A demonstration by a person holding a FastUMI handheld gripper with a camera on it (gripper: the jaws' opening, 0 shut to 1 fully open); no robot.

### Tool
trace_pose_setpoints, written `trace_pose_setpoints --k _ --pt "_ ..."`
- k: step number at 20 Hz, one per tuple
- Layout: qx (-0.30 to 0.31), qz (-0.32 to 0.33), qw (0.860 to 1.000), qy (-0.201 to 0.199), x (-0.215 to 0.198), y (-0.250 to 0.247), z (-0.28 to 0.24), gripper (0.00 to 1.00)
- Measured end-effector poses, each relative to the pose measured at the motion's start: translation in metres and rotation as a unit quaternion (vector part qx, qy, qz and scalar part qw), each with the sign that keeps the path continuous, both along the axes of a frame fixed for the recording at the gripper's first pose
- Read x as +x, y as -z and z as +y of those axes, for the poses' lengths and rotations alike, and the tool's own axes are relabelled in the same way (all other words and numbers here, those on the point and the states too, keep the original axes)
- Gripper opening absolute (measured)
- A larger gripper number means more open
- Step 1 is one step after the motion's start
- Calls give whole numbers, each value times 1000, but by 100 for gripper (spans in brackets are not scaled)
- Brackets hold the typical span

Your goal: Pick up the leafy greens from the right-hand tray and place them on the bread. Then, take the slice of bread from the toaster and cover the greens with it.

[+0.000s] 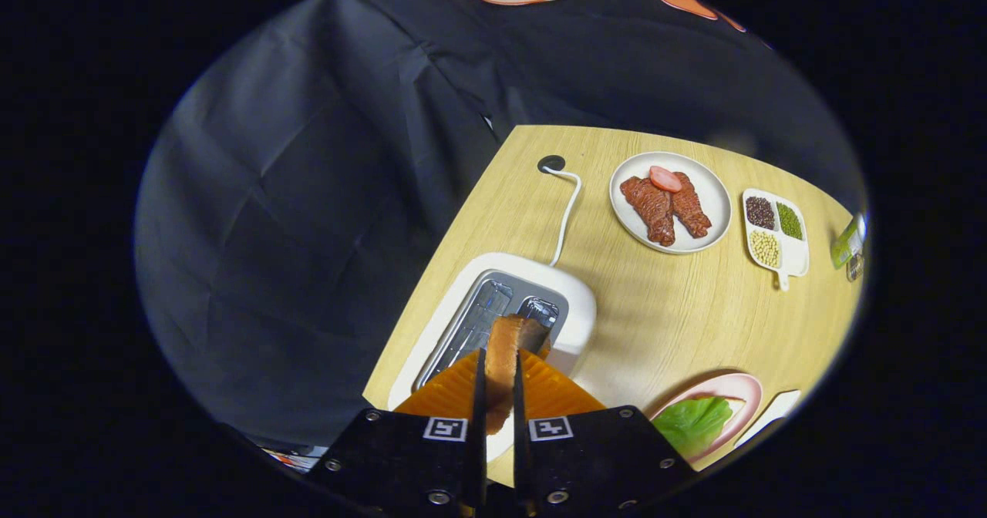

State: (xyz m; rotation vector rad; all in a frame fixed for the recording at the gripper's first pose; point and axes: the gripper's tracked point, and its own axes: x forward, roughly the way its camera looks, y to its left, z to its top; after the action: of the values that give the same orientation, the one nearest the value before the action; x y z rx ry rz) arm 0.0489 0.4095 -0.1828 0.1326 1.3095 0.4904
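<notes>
Where claw point(499, 383) grips: browned bread slice point(505, 356).

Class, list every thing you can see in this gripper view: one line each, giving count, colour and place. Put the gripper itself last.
Table: one, light wood, under everything.
Toaster: one, white, just ahead of the fingers, with a white cable running to a black port.
Bread slice: one, toasted brown, between the fingers, above the toaster slots.
Meat plate: one, white, beyond the toaster, holding two brown meat pieces and a pink slice.
Divided dish: one, white, beside the meat plate, with dark, green and pale beans.
Pink plate: one, beside the fingers, with green leafy greens on it.
Gripper: one, both fingers pressing the bread slice.
</notes>
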Motion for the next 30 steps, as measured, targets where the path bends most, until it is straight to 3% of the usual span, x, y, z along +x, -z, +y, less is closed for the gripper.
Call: trace_pose_setpoints --k 15,30 --pt "114 -43 992 45 3 -62 -43 15" --pt "145 -63 983 94 -11 -71 -128 14"
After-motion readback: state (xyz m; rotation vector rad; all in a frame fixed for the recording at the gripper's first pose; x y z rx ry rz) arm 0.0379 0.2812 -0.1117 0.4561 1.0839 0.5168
